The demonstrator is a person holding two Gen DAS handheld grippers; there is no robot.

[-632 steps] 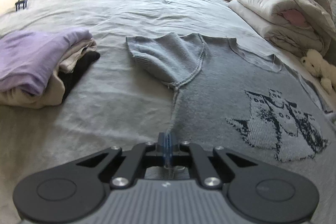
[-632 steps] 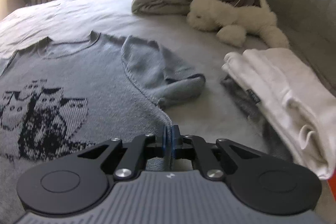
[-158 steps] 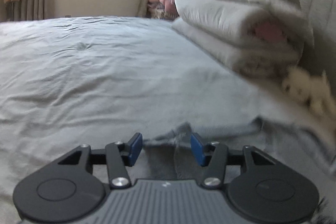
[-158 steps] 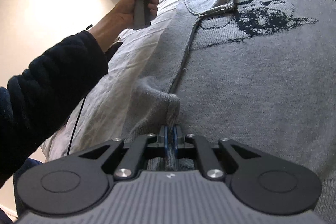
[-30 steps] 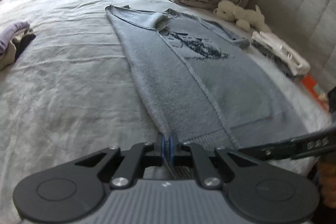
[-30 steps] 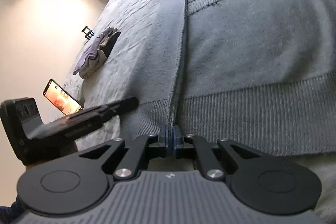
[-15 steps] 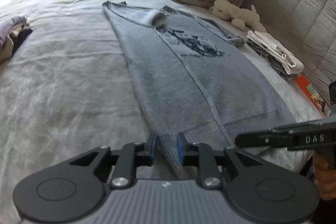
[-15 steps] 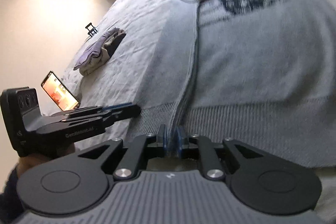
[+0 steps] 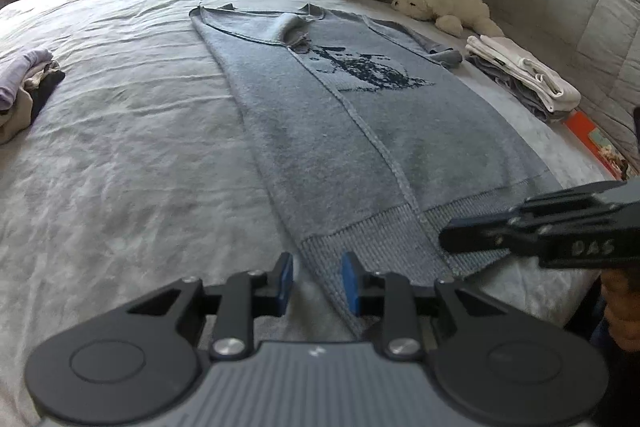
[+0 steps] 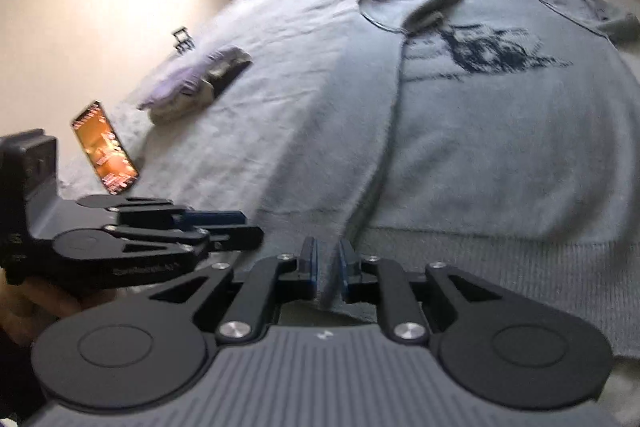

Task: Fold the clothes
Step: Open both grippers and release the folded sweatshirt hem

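The grey sweater [image 9: 360, 131] lies flat on the bed [image 9: 120, 147], its long axis running away from both tongs, its ribbed hem nearest: the opening left tongs [image 9: 316, 283] straddle its folded corner, the right tongs [image 10: 326, 269], slightly spread, the side seam.

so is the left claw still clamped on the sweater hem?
Apart. Left wrist view: the left claw is opening, and bare gaps separate both blue pads from the sweater hem lying between them.

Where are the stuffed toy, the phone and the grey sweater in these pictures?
stuffed toy [image 9: 440, 5], left wrist view, on its body.
phone [image 10: 105, 147], right wrist view, on its lit screen.
grey sweater [image 9: 320, 131], left wrist view, on its folded-over side.
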